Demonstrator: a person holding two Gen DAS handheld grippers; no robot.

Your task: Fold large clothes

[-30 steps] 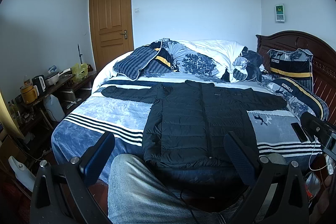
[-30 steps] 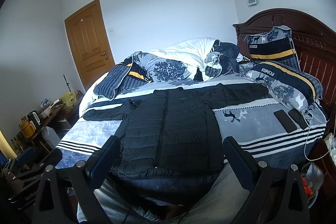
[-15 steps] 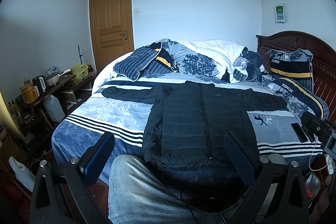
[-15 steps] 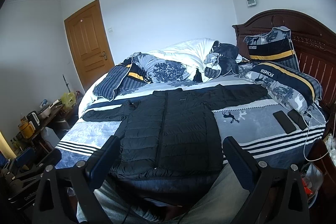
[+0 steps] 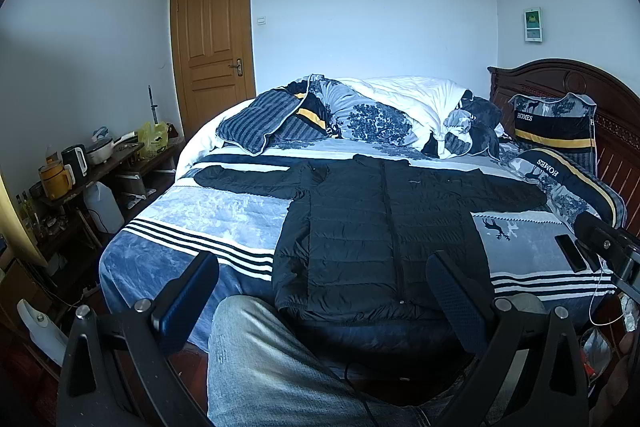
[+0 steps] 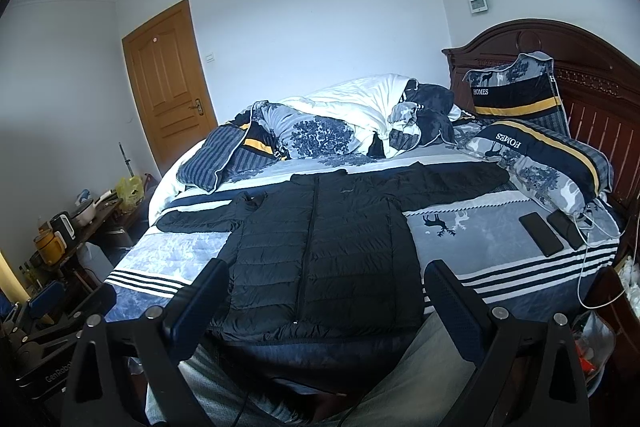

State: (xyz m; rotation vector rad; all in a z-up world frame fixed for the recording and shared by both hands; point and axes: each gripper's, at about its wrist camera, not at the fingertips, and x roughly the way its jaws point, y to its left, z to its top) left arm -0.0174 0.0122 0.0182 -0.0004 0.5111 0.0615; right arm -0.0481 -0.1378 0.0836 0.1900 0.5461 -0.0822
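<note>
A black quilted jacket [image 5: 380,231] lies flat and zipped on the bed [image 5: 200,215], sleeves spread left and right, hem at the near edge. It also shows in the right wrist view [image 6: 324,247]. My left gripper [image 5: 320,291] is open and empty, held back from the bed above my jeans-clad leg [image 5: 272,363]. My right gripper [image 6: 324,291] is open and empty, near the jacket's hem but apart from it. The left gripper's body shows in the right wrist view [image 6: 52,327] at far left.
Pillows [image 5: 560,167] and a heaped duvet [image 5: 380,115] lie along the far side. Two phones [image 6: 552,231] with a cable lie at the right. A wooden headboard [image 6: 580,67] stands on the right. A cluttered side table [image 5: 80,167] stands at the left, a door [image 5: 212,39] behind it.
Almost nothing has moved. The right wrist view has shifted very slightly; both grippers stay open and empty.
</note>
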